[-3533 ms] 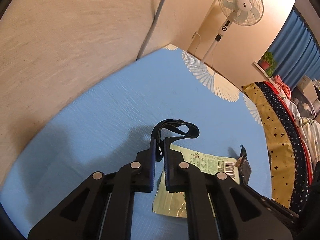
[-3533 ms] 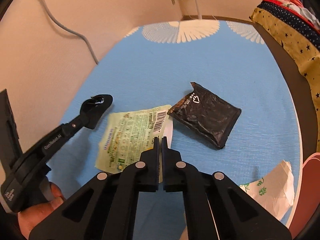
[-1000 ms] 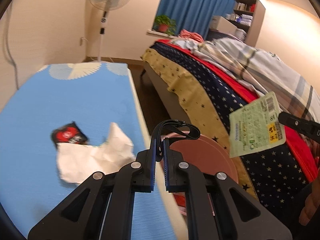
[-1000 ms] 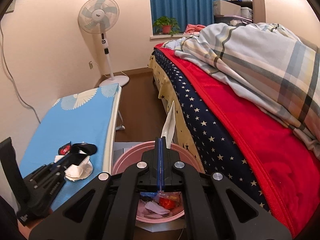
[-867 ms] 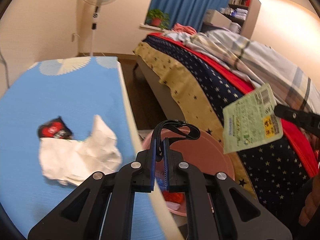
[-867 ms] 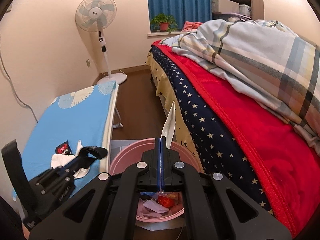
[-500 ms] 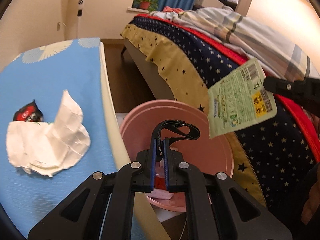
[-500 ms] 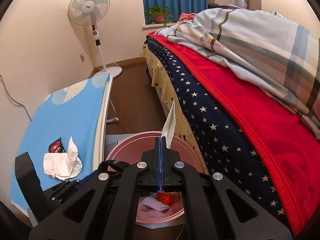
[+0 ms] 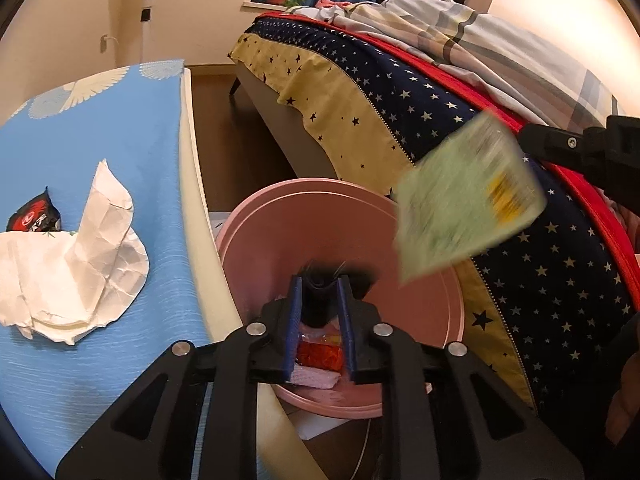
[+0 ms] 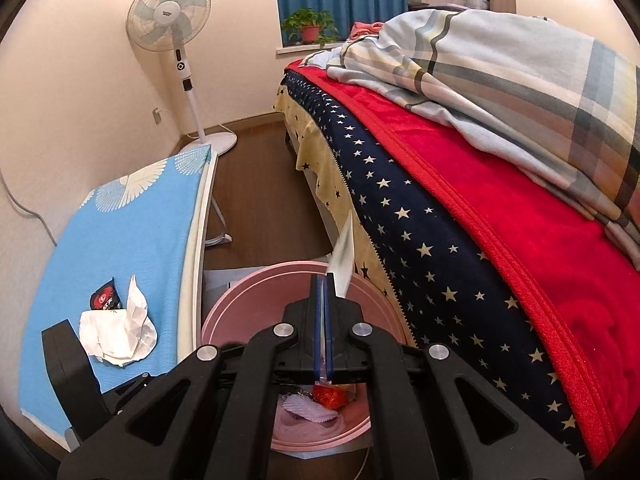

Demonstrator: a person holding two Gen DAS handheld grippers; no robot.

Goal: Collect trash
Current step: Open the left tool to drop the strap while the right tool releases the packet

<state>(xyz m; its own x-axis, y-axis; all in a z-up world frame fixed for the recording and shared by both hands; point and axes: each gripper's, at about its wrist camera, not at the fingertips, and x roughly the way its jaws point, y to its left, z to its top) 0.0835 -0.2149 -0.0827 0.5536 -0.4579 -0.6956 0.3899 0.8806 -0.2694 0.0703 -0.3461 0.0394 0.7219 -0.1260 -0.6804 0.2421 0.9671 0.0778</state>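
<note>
As the black strap (image 9: 316, 308) blurs between the left gripper (image 9: 319, 282) pads, the jaws are opening around it. Half a sec ago they pinched it; now it looks loose, dropping toward the pink bin (image 9: 304, 188) right below. Green wrapper (image 9: 468, 204) is also smeared, and it has tipped down from the right gripper (image 10: 324, 280), whose pads sit pressed nearly together. Can't tell if it's still nipped; prob. slipping free over the bin. So two pcs about binned. White paper (image 9: 80, 264) and black-red packet (image 9: 34, 220) wait on the blue table (image 9: 120, 128), well left of both tools.
</note>
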